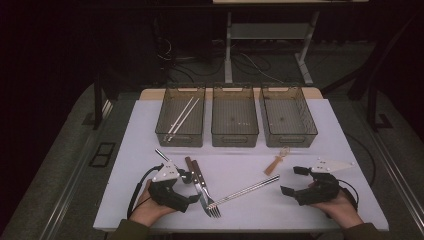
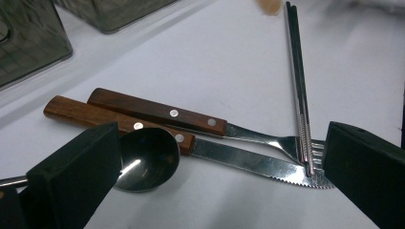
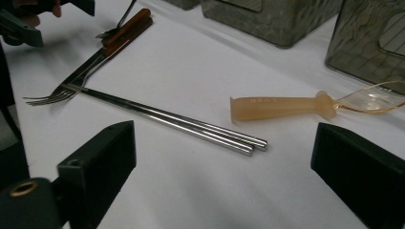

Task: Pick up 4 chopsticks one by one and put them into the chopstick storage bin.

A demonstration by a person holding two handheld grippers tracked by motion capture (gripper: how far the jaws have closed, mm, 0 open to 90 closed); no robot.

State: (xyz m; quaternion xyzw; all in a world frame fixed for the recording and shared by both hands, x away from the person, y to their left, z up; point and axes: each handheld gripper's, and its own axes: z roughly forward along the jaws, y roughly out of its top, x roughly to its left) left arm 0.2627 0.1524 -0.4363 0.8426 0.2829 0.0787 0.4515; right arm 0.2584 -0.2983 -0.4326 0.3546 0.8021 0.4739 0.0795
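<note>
Your left gripper [image 1: 186,176] sits near the table's [image 1: 320,130] near-left edge, jaws spread wide and holding nothing, straddling the pile of cutlery. In the left gripper view the spoon [image 2: 145,159] bowl lies just inside the left jaw, resting against the knife [image 2: 191,145] handle, with the fork [image 2: 191,119] just beyond. The steel chopsticks [image 2: 300,95] cross the fork tines and knife tip, so if you go for the spoon, I judge you should close low on its bowl or neck and lift straight up to avoid dragging the rest.

Your right gripper [image 1: 295,180], also wide open and empty, waits at the near right, the chopstick ends and the plastic spoon [image 3: 286,107] ahead of it.

Beyond is bare table, then three bins: the left bin [image 1: 162,125] already holds chopsticks, the others [image 1: 235,137] look almost empty. Clear the rims on approach.
</note>
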